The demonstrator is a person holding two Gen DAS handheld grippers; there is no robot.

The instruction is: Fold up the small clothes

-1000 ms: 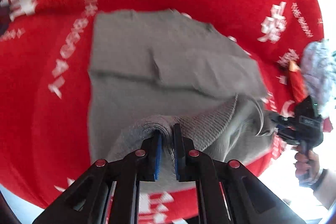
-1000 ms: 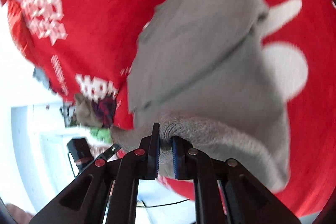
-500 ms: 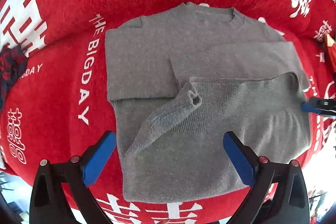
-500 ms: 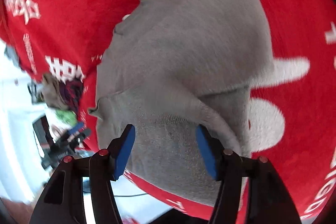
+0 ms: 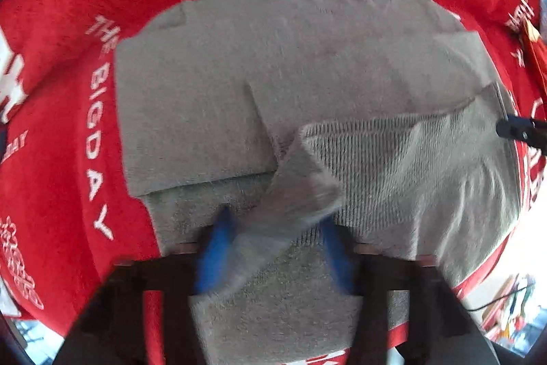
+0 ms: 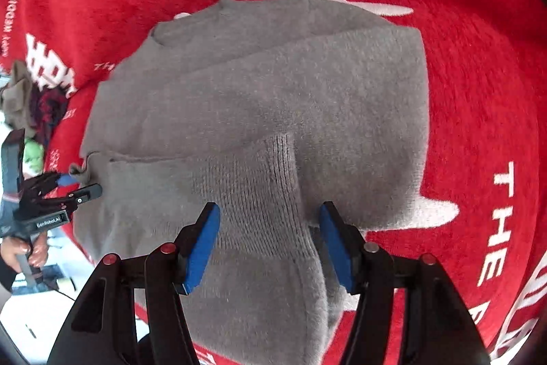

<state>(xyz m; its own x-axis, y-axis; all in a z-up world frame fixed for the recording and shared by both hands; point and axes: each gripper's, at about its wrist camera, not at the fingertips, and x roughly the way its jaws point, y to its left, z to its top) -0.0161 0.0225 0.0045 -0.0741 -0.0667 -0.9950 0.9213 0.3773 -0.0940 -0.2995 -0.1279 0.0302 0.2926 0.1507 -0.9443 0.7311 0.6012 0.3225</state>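
Motion blur smears the left claw (image 5: 273,248), so any pinch on the sweater (image 5: 307,74) is unreadable. The clothes pile (image 6: 30,101) sits too small to identify.

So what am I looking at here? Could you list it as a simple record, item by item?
Garment: grey knit sweater, lying partly folded
Surface: red plush blanket with white lettering
Left tool: blurred, jaws have just been closing around a raised fold of sweater
Right tool: jaws apart over the ribbed hem, not pressing it
Other clothes: small pile at the blanket's edge

Grey sweater (image 5: 307,74) on red blanket (image 5: 61,159), left tool (image 5: 273,248) closing
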